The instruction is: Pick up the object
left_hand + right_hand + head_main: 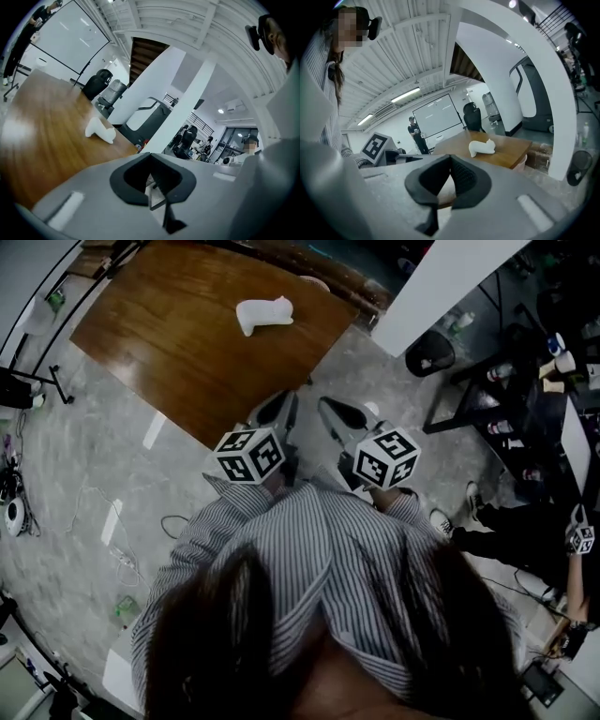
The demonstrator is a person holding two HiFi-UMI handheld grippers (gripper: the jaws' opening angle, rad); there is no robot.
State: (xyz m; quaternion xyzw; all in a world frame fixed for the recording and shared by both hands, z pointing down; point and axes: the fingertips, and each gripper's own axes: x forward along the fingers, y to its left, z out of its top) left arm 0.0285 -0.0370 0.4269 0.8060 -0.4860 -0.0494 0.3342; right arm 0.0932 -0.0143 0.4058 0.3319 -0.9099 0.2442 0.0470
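- Left tongs (150, 159) and right tongs (451, 160) are both pinched together with nothing between the pads. They sit side by side at the middle of the head view, tips aimed toward the top of the frame. This looks like a ready stance, kept close to the body because nothing is within reach
- Marker cubes, left (249, 455) and right (387, 458), sit at the rear of each tool, just above the striped shirt (319, 549), faces turned up to the head camera
- Grey floor (94, 465) shows between the tips and the near corner of the surface, so the person stands apart from it and probably has to close in first
- Wooden surface (178, 343) fills the upper left to upper middle of the head view, one corner pointing down toward the tongs
- White object (263, 314) lies on that surface at the top middle, untouched and well apart from both tongs. Each gripper view shows it small, beyond the closed tips
- By my reading the pick-up has not begun, and whichever tongs goes must spread before it arrives
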